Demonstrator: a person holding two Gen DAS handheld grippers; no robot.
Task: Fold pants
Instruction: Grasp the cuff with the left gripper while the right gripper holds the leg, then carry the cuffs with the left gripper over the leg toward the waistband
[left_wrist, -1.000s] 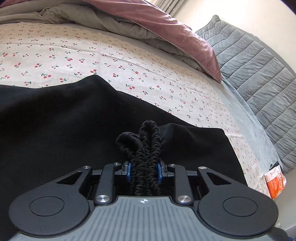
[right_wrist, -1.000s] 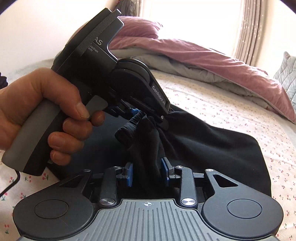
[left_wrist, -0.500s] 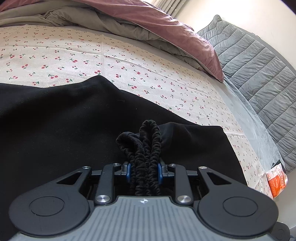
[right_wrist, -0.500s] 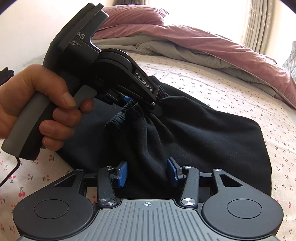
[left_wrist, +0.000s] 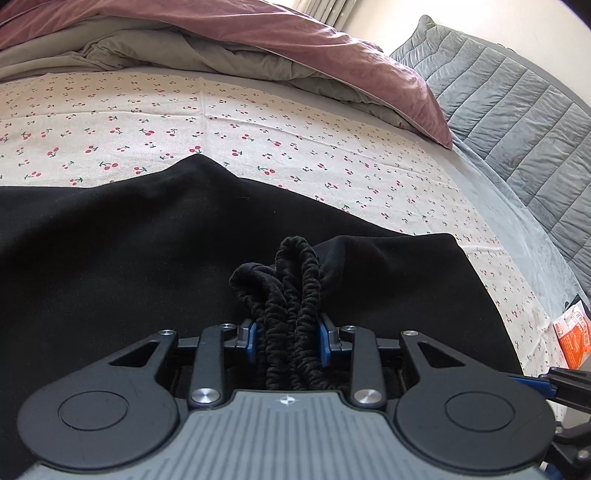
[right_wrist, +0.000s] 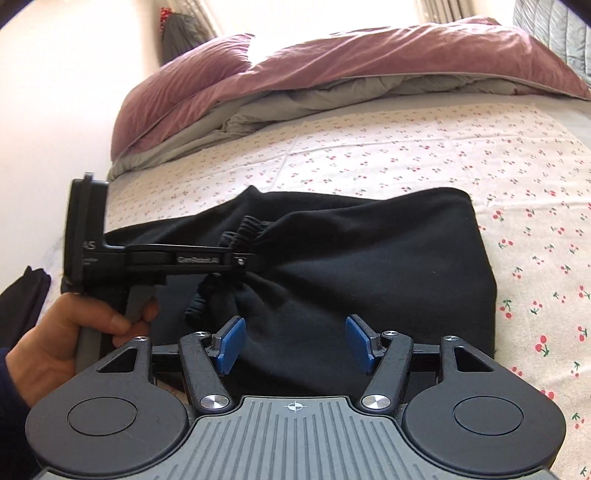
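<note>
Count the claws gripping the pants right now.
1. The left claw is clamped on the bunched elastic waistband of the black pants. The right claw stands open over the fabric, gripping nothing.

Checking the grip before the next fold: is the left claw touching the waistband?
Touching. The left wrist view shows the left claw shut on the bunched elastic waistband, with both blue pads pressed against it.

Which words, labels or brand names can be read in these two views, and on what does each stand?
"AS": on the housing of the left claw; the smaller lines under it are unreadable.
Brand line on its side arm: blurred, not readable.
Print on the orange packet: too small to read.
</note>
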